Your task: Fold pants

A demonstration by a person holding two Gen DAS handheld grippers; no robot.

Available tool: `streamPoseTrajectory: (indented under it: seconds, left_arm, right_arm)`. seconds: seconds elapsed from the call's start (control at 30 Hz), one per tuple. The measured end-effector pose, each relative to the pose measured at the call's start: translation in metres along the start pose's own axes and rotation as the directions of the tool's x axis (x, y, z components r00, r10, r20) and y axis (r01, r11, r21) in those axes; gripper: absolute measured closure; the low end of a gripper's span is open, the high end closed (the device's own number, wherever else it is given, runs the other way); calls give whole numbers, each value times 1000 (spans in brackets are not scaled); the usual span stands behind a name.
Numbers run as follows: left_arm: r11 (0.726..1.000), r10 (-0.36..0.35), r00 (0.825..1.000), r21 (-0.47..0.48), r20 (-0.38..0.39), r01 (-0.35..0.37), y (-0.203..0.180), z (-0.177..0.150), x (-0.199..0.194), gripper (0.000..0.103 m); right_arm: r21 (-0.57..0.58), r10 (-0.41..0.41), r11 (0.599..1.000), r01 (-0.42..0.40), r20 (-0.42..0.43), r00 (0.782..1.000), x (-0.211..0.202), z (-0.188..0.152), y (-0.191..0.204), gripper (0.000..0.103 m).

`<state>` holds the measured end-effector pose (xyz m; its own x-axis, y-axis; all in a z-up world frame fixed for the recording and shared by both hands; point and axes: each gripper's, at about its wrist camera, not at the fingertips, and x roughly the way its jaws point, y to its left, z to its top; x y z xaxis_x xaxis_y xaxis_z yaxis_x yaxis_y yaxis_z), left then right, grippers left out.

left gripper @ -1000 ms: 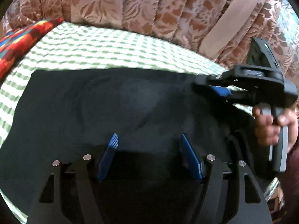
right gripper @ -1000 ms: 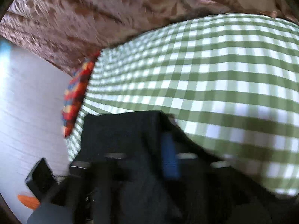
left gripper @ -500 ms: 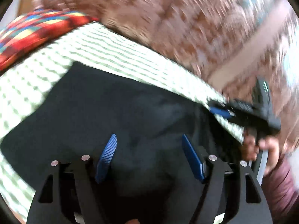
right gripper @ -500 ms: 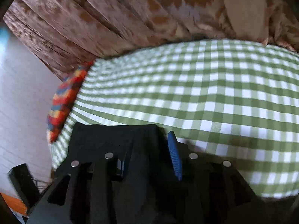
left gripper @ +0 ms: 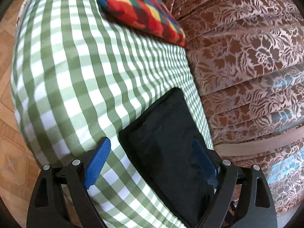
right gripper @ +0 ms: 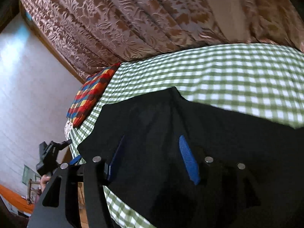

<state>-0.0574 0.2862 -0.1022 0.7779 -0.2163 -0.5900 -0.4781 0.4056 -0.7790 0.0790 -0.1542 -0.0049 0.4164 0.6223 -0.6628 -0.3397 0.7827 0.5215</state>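
The black pants (left gripper: 167, 133) lie folded on the green checked bed sheet (left gripper: 76, 76), close to the curtain side. My left gripper (left gripper: 152, 161) straddles their near end with its jaws opening. Its left pad is over bare sheet and its right pad is at the cloth's edge, with nothing gripped. In the right wrist view the pants (right gripper: 199, 117) spread wide under my right gripper (right gripper: 152, 157). Its jaws are opening too, and the blue pads stand apart above the cloth. My left gripper (right gripper: 70, 151) shows at the bed's far-left edge, with a hand (right gripper: 44, 180) holding it.
A multicoloured pillow (left gripper: 140, 5) lies at the head of the bed. A brown floral curtain (left gripper: 247, 57) hangs along the far side. Wooden floor (left gripper: 7, 133) lies beside the bed. A pale wall (right gripper: 28, 95) shows at the left of the right wrist view.
My right gripper let go of the pants, opened and lifted back. My left gripper rolled and swung along the bed to the end of the pants, its jaws spreading wider.
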Motion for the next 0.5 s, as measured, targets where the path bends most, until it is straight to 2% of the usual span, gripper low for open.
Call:
streamPoseTrajectory:
  seconds: [0.1, 0.13, 0.17, 0.2, 0.27, 0.37, 0.47, 0.5]
  left_arm:
    - [1000, 31, 999, -3, -12, -31, 0, -5, 15, 29]
    - [999, 51, 999, 4, -2, -51, -2, -3, 19, 44]
    - [997, 74, 997, 4, 2, -74, -2, -2, 23, 55]
    - [995, 104, 995, 2, -2, -104, 0, -2, 27, 73]
    - [994, 112, 994, -9, -6, -112, 7, -3, 31, 76]
    - [990, 122, 992, 71, 28, -123, -7, -8, 24, 87]
    - [974, 24, 998, 225, 63, -38, -41, -19, 9, 89]
    - [956, -22, 998, 295, 62, 3, -58, -25, 4, 89]
  right_arm:
    - [18, -20, 1000, 20, 4, 1000, -11, -9, -6, 44]
    - [24, -25, 999, 25, 6, 1000, -14, -12, -9, 44]
    - [30, -28, 999, 27, 8, 1000, -17, -15, -11, 44]
    - [35, -28, 999, 28, 9, 1000, -17, -16, -12, 44]
    - [48, -38, 998, 38, 6, 999, -18, -20, -15, 44]
    - [47, -51, 998, 51, 7, 999, -19, -24, -16, 44]
    - [43, -41, 998, 41, 8, 999, -19, -26, -14, 44]
    - [42, -34, 999, 34, 8, 999, -19, -26, -13, 44]
